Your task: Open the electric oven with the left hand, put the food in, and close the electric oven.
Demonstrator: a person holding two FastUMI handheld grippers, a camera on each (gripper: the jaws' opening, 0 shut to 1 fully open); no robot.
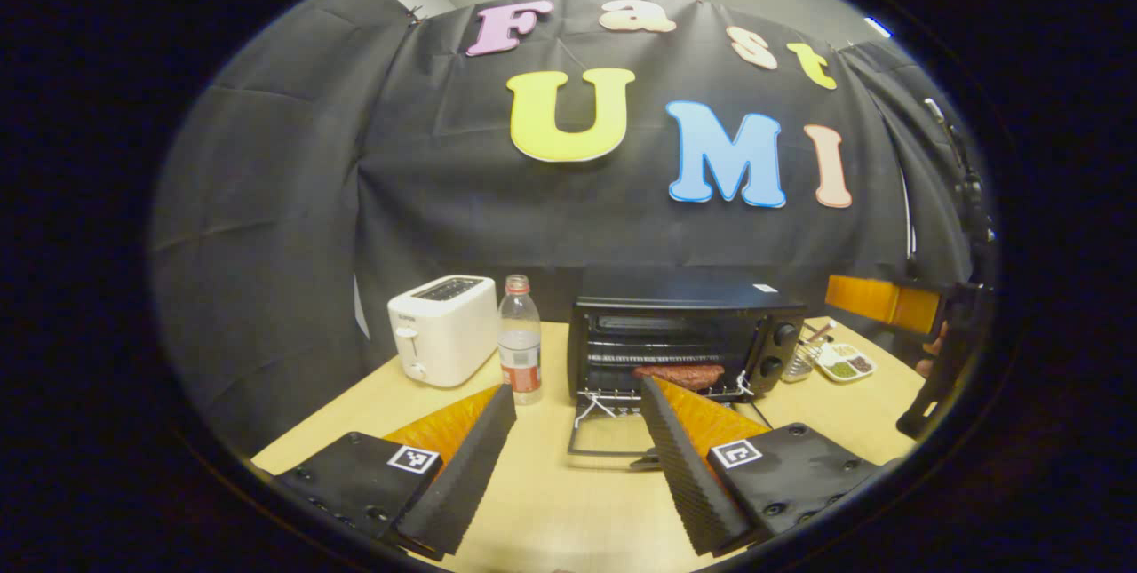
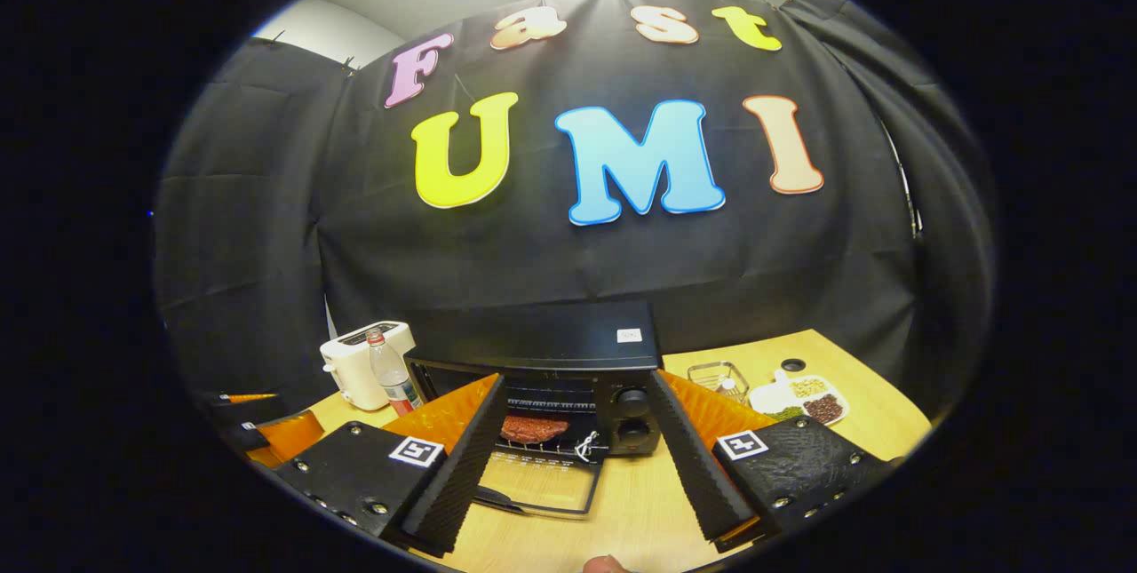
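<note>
So the electric oven (image 1: pixel 684 342) sits mid-table with its door (image 1: pixel 613 435) dropped flat toward the camera, and the food (image 1: pixel 679 375) — a reddish slab, looks like meat — is already lying on the rack inside. The toaster (image 1: pixel 444 329) and water bottle (image 1: pixel 520 340) stand just to the oven's left, and a divided snack dish (image 1: pixel 846 363) is off to its right. My read: only the closing is left.

To do that cleanly I'd bring the left gripper (image 1: pixel 577 457) low, get under the front edge of the door, and swing it up in an arc around the hinge — don't shove straight forward or the whole oven slides on the table. Also steer clear of the bottle, it's close.

Pose-wise, the left gripper is spread wide, holding nothing, hovering back from the door and aimed straight at it. The right gripper (image 2: pixel 573 457) is also wide open and empty, pointed at the oven from a bit to the right, off the table.
</note>
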